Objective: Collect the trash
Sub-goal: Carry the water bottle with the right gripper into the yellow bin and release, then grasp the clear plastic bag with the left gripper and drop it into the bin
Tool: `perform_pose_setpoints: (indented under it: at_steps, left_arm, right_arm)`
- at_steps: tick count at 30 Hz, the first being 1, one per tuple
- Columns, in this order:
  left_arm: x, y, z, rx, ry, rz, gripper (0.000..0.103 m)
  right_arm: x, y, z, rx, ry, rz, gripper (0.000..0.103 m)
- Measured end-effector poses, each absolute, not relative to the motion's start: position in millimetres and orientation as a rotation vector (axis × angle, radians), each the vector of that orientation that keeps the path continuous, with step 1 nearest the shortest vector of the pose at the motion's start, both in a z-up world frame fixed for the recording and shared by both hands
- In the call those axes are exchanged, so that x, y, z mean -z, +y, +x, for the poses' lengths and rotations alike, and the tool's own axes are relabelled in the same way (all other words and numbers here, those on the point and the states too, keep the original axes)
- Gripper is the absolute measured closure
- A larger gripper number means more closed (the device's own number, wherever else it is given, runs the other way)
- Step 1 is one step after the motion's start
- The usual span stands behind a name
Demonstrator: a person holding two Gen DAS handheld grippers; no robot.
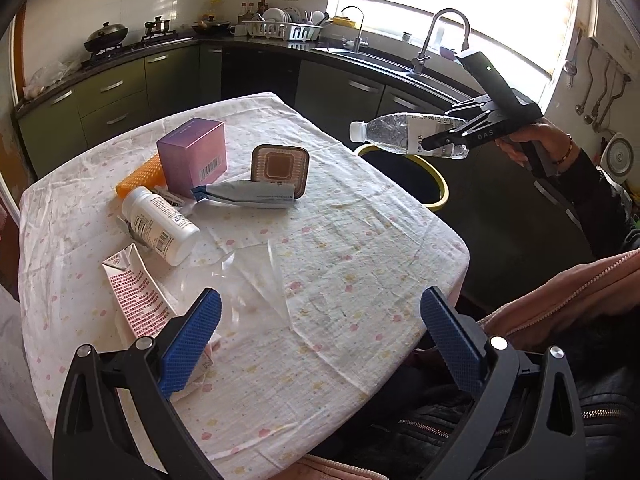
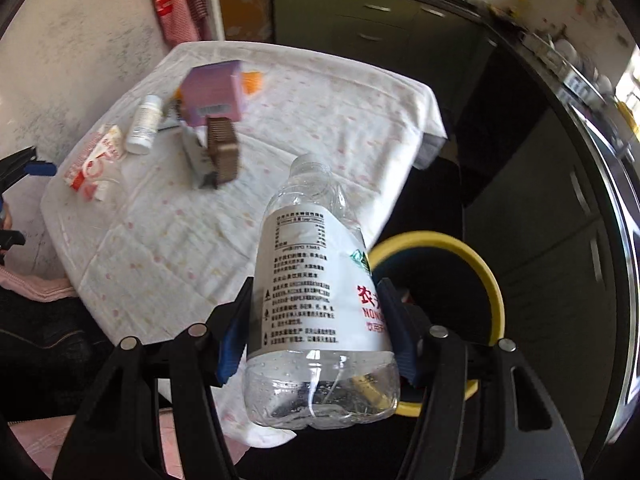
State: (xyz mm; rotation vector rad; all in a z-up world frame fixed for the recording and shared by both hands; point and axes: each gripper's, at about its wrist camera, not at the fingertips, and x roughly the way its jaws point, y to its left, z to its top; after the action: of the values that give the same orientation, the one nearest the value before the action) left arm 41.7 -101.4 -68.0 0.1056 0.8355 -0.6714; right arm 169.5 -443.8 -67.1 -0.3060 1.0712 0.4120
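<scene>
right hand-held gripper (image 2: 316, 320) clamped on bottle (image 2: 320, 300) beyond table edge (image 1: 448, 232), over yellow-rimmed bin (image 2: 492, 280)

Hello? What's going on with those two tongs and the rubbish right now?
Right tongs clamped on empty water bottle, beside yellow-rimmed bin. Left tongs open, empty, over table. Path to bin looks clear.

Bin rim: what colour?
Yellow rim on a dark bin; clearest in the right wrist view.

Left hand-held gripper (image 1: 320, 330) angled down, jaws wide apart, right hand-held gripper (image 2: 316, 320) clamped, hand (image 1: 534, 140) gripping handle.
</scene>
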Motion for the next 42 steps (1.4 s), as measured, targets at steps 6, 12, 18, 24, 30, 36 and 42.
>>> perform_pose_setpoints:
  at_steps: [6, 12, 18, 24, 30, 36, 42]
  left_arm:
    - [64, -114, 41, 0.686, 0.838, 0.135, 0.005]
    - [63, -118, 42, 0.678, 0.844, 0.15, 0.005]
    - [65, -115, 45, 0.658, 0.857, 0.153, 0.005]
    - [72, -115, 50, 0.648, 0.886, 0.151, 0.005]
    - [79, -122, 59, 0.637, 0.905, 0.213, 0.005]
    - [80, -123, 69, 0.648, 0.931, 0.245, 0.005]
    - [80, -128, 76, 0.559, 0.924, 0.224, 0.01]
  right_arm:
    - [111, -497, 200, -0.256, 1.158, -0.212, 0.045]
    - [143, -524, 233, -0.15, 1.157, -0.106, 0.033]
    - [125, -518, 206, -0.108, 1.071, -0.004, 0.033]
    - [116, -490, 158, -0.126, 1.019, 0.047, 0.033]
    - [114, -458, 133, -0.203, 0.982, 0.046, 0.031]
    - [119, -442, 131, -0.224, 0.978, 0.038, 0.031]
    - [126, -438, 129, -0.253, 0.98, 0.078, 0.031]
